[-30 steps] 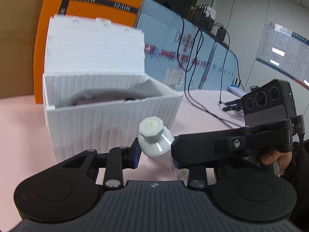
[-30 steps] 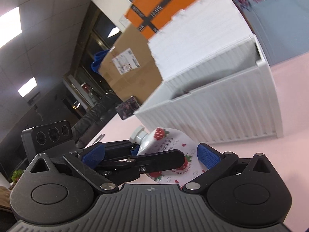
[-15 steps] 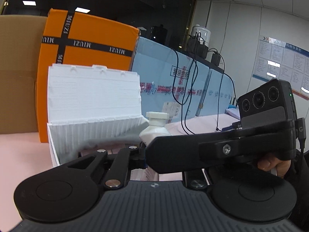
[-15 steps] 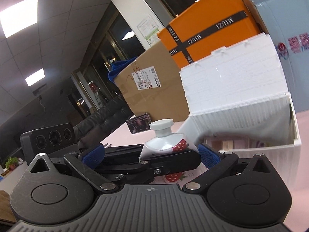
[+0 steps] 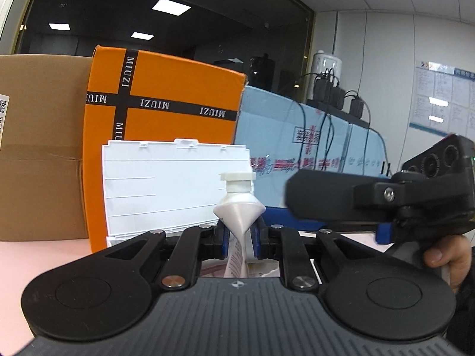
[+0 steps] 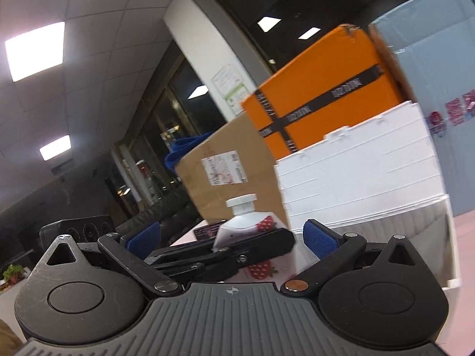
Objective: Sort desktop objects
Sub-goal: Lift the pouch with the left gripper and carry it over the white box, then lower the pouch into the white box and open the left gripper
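My left gripper (image 5: 239, 241) is shut on a white spouted pouch (image 5: 239, 207) with a white cap and strawberry print, holding it upright in the air in front of the open white ribbed storage box (image 5: 175, 190). In the right wrist view the same pouch (image 6: 246, 225) stands between my right gripper's (image 6: 231, 237) spread blue pads, with the left gripper's black finger across it. The right gripper is open and not holding it. The box (image 6: 365, 184) with its raised lid is just behind and right.
An orange MIUZI carton (image 5: 166, 103), a brown cardboard box (image 5: 38, 148) and a light blue carton (image 5: 311, 142) with black cables stand behind the white box on the pink table (image 5: 35, 261). The right gripper and the hand holding it (image 5: 386, 201) are close on the right.
Both grippers have tilted upward and risen. The pouch went from lying near the table to held upright at lid height. The right gripper's pads are wider apart from it.
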`<state>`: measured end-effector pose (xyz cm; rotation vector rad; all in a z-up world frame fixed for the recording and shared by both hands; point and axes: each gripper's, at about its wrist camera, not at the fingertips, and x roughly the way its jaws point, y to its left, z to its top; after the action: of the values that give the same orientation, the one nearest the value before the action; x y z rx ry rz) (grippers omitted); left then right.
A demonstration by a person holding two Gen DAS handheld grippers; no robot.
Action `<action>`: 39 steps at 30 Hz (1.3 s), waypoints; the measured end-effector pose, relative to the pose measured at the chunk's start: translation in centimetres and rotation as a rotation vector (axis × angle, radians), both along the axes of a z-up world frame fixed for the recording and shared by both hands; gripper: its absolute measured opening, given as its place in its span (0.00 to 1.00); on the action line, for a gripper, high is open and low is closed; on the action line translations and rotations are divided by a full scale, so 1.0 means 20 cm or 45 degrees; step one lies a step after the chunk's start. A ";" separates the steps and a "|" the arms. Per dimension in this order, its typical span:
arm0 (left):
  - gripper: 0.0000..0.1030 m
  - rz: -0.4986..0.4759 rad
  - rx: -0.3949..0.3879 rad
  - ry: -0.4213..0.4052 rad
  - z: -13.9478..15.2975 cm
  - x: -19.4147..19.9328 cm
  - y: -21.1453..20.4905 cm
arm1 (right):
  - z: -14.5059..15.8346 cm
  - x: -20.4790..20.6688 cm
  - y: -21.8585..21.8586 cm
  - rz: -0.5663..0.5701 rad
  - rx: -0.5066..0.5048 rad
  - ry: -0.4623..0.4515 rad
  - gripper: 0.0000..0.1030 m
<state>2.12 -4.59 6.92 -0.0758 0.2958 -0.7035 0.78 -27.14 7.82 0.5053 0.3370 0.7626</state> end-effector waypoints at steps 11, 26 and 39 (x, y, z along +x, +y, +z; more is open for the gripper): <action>0.11 0.095 0.116 0.048 -0.06 0.19 -0.03 | -0.07 0.09 -0.13 -0.148 0.018 0.083 1.00; 0.12 0.017 0.321 0.103 -0.16 0.23 -0.17 | -0.11 0.12 -0.17 -0.180 0.016 0.138 1.00; 0.80 0.067 0.251 0.092 -0.17 0.18 -0.14 | -0.13 0.13 -0.21 -0.212 0.021 0.165 1.00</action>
<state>5.76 -7.32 3.50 0.0788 0.4297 -0.6171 3.29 -31.31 5.13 0.5921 0.4037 0.5728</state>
